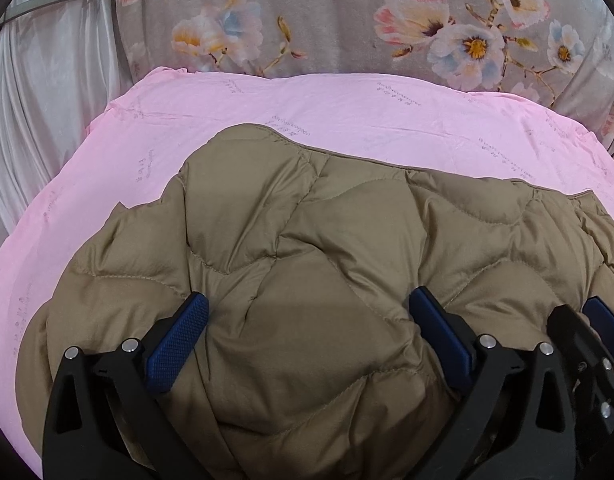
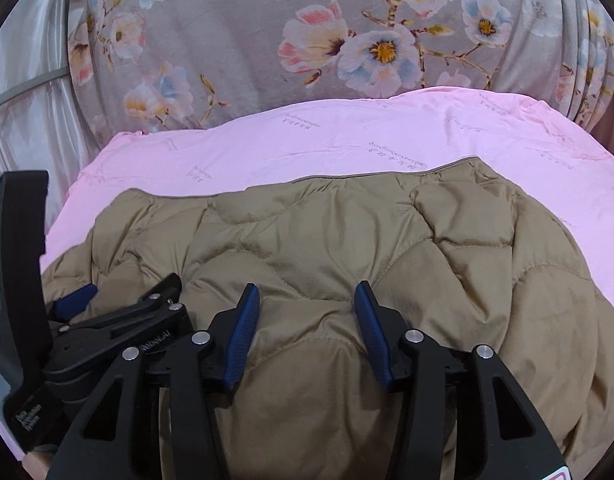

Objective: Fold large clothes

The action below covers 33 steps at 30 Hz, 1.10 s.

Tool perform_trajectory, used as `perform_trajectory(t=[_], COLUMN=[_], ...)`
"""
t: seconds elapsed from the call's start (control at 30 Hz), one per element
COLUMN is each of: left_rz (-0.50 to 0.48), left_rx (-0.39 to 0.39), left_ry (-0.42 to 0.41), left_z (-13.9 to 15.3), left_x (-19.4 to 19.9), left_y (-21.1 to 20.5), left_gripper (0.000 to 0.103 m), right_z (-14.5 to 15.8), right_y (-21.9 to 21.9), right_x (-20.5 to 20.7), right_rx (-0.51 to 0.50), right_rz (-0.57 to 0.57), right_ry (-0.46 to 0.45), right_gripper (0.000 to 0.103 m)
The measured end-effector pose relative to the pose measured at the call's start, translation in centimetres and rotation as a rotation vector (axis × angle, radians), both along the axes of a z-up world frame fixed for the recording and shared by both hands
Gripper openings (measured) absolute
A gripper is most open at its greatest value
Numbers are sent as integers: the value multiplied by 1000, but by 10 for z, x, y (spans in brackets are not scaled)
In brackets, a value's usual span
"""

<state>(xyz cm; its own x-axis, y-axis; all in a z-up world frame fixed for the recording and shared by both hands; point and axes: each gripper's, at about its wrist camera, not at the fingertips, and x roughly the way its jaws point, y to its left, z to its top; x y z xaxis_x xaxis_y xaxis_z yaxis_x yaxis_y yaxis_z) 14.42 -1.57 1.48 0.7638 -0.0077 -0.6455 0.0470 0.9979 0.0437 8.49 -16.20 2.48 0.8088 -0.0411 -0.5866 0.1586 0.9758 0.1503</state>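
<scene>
Item 1, nearest lens: left claw (image 1: 307, 320), blue pads spread wide over the jacket (image 1: 307, 248), nothing pinched; pads sit on or just above the fabric, can't tell which.

Item 2: right claw (image 2: 307, 320), jaws part-open, pads either side of a quilted ridge, not pressing it as far as we see. In the left wrist view it shows at 4 o'clock, just beside the left claw.

Item 3: jacket. Tan/khaki puffer, wavy quilting, matte shell, puffy w/ soft creases. Lies bunched on the pink sheet (image 1: 347, 120), already doubled into a rounded heap, far hem at 12 o'clock w/ dark binding. No sleeve clearly visible.

Item 4: surroundings. Pink sheet covers the bed; floral grey cloth (image 2: 267, 20) hangs behind at 12 o'clock; pale curtain (image 1: 39, 100) at 10 o'clock.

Step, our judgement: between folds, both claws free over the near edge, prob. pressing flat or re-picking. Next move needs both claws to close on the near edge layers together, lift evenly, carry toward 12 o'clock. Padding is springy, so a thin pinch may slip.
</scene>
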Motion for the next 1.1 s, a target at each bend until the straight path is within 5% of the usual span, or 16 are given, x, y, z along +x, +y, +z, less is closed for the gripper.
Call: perform_trajectory(t=[0.2, 0.8, 0.97, 1.1], left_rz=[-13, -14, -21, 19], left_rx=[13, 21, -48, -112], left_ry=[-12, 0, -17, -33], left_z=[-1, 1, 23, 39], left_x=[-9, -10, -53, -89], left_y=[3, 2, 36, 86], left_gripper=[98, 98, 98, 98], right_z=[-5, -7, 10, 16], right_y=[14, 11, 19, 36], right_x=[5, 8, -10, -20], right_rx=[-107, -84, -23, -17], right_rz=[2, 1, 30, 82], right_ry=[32, 58, 51, 62], right_gripper=[46, 47, 46, 30])
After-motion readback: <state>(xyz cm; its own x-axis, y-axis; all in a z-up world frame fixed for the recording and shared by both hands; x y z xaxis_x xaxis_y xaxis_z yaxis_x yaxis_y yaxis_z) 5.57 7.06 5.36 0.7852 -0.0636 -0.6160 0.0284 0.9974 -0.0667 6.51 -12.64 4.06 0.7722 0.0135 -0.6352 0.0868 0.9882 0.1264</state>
